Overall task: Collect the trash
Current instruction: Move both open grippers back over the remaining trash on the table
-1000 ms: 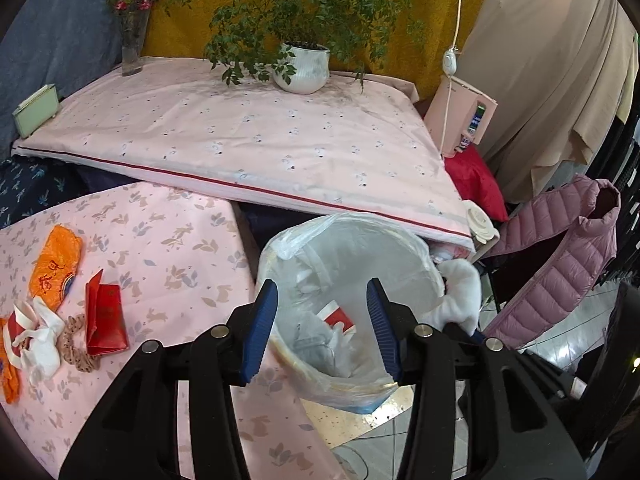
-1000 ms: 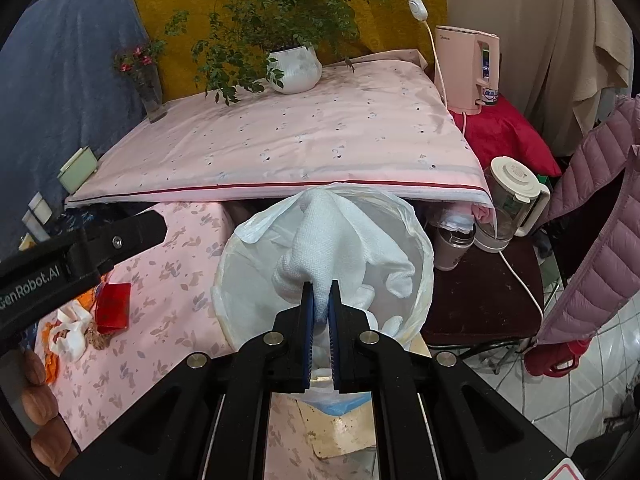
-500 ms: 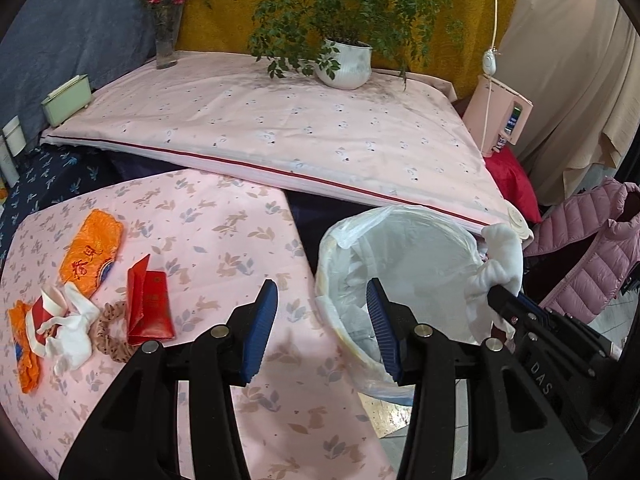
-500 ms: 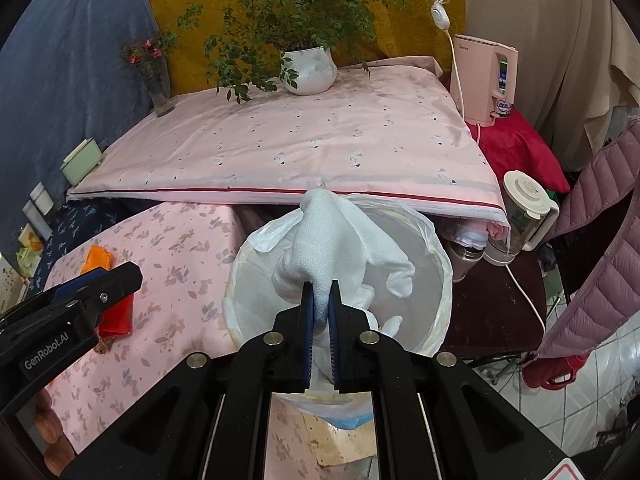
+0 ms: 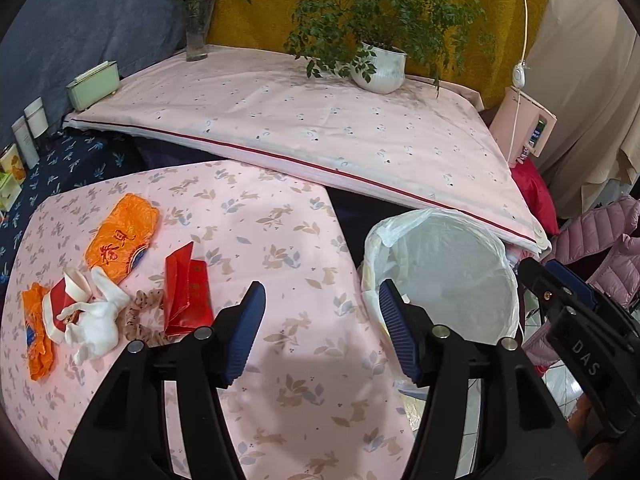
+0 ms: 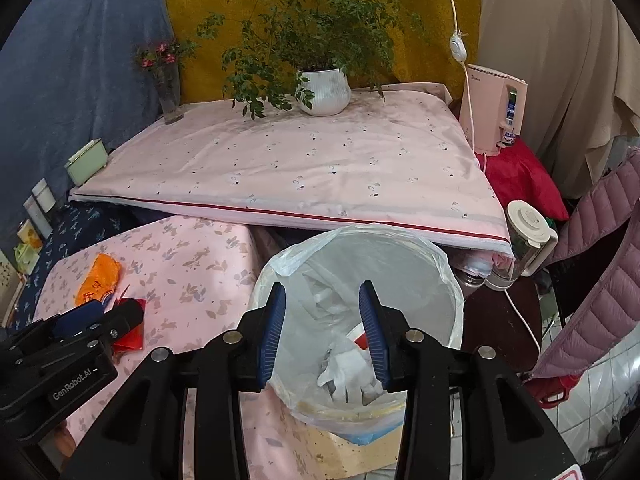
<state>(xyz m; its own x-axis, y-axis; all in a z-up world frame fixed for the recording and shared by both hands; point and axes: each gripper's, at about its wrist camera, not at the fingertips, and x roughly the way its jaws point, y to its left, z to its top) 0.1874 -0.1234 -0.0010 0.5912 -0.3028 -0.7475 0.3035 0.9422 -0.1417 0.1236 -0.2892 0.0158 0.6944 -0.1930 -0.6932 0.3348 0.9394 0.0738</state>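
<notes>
The bin with a white bag liner [image 6: 360,236] stands beside the low pink floral table [image 5: 280,220]. My right gripper [image 6: 323,296] hovers over the bin, its jaws opening with nothing between them. A white tissue [image 6: 348,368] lies inside the bin on other rubbish. My left gripper [image 5: 320,300] is above the table near the bin's rim [image 5: 440,216], its jaws also opening and empty. Left of it lie a red packet [image 5: 188,296], an orange wrapper [image 5: 122,236], a crumpled white tissue [image 5: 96,320] and a brown scrunchie [image 5: 140,316].
Behind the table a raised pink-covered platform [image 5: 320,128] carries a potted plant [image 5: 380,68] and a flower vase [image 5: 198,32]. A pink water dispenser [image 6: 496,108], a blender jug [image 6: 524,236] and a pink puffer jacket [image 6: 600,280] crowd the right side.
My right gripper has opened and the white tissue it held has dropped into the bin. My left gripper has swung left from over the bin to above the table, with its jaws wider.
</notes>
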